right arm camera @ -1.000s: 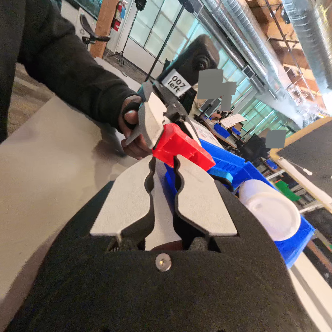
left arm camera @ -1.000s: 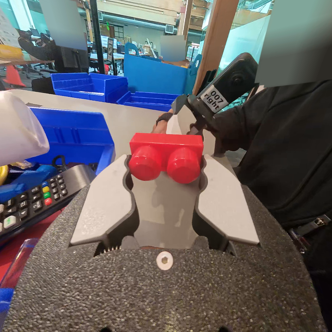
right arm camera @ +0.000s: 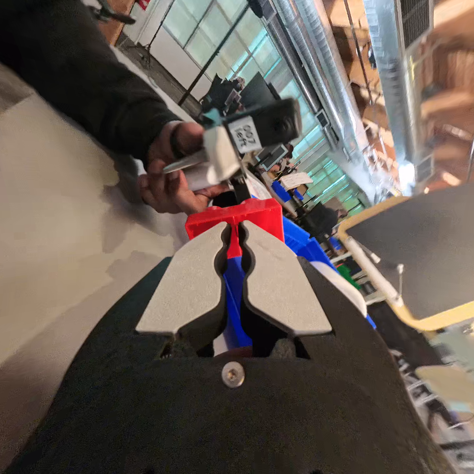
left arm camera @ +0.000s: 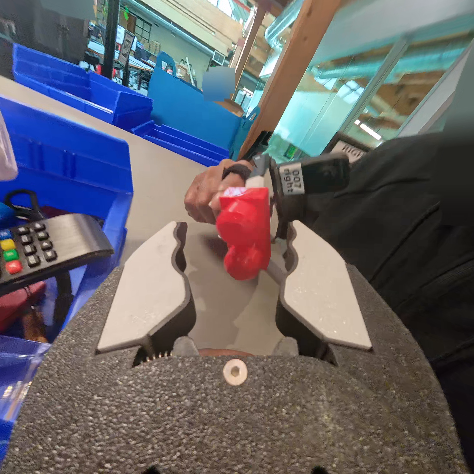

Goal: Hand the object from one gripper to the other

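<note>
Left gripper point(left arm camera: 234, 230): spread wide, nothing between its grey fingers point(left arm camera: 154, 289), no contact with the red block point(left arm camera: 245, 230). Block just ahead of the fingertips, toward the right-hand finger, two round studs facing the left wrist camera, hanging clear above the grey table point(left arm camera: 159, 174).

Right gripper point(right arm camera: 234, 225): closed nearly all the way, tips pinched onto a thin rib on the block's point(right arm camera: 256, 213) hollow underside. That rib and hollow side visible only from the right wrist view; the studs visible only from the left wrist view.

From the left wrist view: right gripper's point(left arm camera: 259, 179) black body and a person's hand point(left arm camera: 205, 195) just beyond the block, its fingers mostly hidden behind the red plastic. Black keypad device point(left arm camera: 48, 246) lying in a blue bin point(left arm camera: 77, 164) to the left of the fingers; further blue bins point(left arm camera: 77, 84) well beyond.

From the right wrist view: left gripper point(right arm camera: 202, 164) beyond and above the block, apart from it, held by a hand point(right arm camera: 174, 189) in a dark sleeve point(right arm camera: 102, 84); blurred.
</note>
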